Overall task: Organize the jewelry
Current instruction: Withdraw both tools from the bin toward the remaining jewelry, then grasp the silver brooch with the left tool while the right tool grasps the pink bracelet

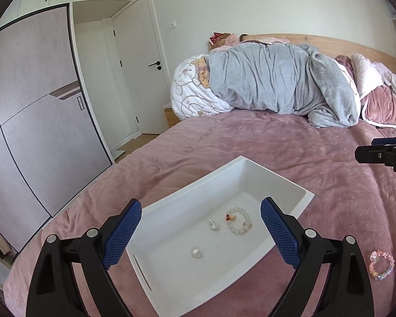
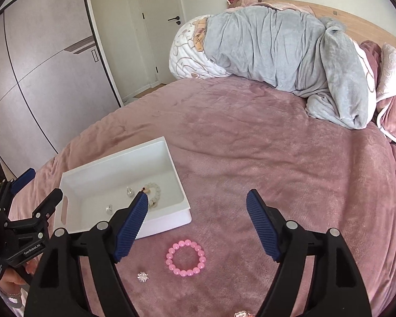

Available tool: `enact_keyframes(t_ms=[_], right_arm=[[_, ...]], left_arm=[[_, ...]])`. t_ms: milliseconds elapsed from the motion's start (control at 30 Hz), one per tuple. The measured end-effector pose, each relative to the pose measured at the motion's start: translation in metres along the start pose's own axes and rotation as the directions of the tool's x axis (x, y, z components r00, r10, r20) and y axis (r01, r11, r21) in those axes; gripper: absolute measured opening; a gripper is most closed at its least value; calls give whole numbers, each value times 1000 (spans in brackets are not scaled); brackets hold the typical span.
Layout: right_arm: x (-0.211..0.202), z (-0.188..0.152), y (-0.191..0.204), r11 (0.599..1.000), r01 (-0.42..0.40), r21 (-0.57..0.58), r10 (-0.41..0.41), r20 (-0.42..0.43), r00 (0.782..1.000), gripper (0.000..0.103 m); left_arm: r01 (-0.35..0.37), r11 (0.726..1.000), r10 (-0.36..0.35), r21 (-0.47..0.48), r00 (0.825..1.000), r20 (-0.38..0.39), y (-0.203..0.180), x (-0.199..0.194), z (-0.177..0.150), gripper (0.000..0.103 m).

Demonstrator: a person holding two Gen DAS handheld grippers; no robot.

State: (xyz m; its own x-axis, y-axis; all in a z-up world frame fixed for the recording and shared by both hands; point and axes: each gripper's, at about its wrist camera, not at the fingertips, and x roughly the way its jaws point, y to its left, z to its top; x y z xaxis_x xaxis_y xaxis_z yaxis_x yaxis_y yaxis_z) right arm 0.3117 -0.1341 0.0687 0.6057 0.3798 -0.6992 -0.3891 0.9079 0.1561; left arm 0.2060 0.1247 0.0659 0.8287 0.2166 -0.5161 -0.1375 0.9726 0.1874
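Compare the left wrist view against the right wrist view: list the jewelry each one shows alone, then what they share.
Left wrist only: a multicoloured crystal bracelet on the pink blanket.
Right wrist only: a pink bead bracelet and a small silver sparkly piece on the blanket.
Both: the white tray holding a white bead bracelet and two small clear pieces.

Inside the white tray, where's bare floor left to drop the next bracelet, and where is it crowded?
Free: the far end of the white tray, beyond the white bead bracelet, and the near strip before the clear stone. Crowded: mid-floor, where that bracelet and a silver charm sit close together.
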Motion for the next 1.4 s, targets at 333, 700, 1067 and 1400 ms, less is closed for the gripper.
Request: enact_keyframes(t_ms=[333,700,1067,1400], right_arm=[[-6,-56,1,999,33,-38,-33,-14,999,84],[36,-92,-5,998,44,-43,-47,-81,996,84],[85,-120,0,990,48,-130,-65,-131,989,82],[120,-126,6,988,24,-155,-53,-182,982,77]], left_arm=[[99,994,-101,39,993,56,-34,-39,-39,94],[150,984,-154,93,988,33,-70,-36,-80,94],[165,979,-157,116,984,-78,-97,11,-121,94],[146,986,-132,79,979,-157,-98,49,-136,94]])
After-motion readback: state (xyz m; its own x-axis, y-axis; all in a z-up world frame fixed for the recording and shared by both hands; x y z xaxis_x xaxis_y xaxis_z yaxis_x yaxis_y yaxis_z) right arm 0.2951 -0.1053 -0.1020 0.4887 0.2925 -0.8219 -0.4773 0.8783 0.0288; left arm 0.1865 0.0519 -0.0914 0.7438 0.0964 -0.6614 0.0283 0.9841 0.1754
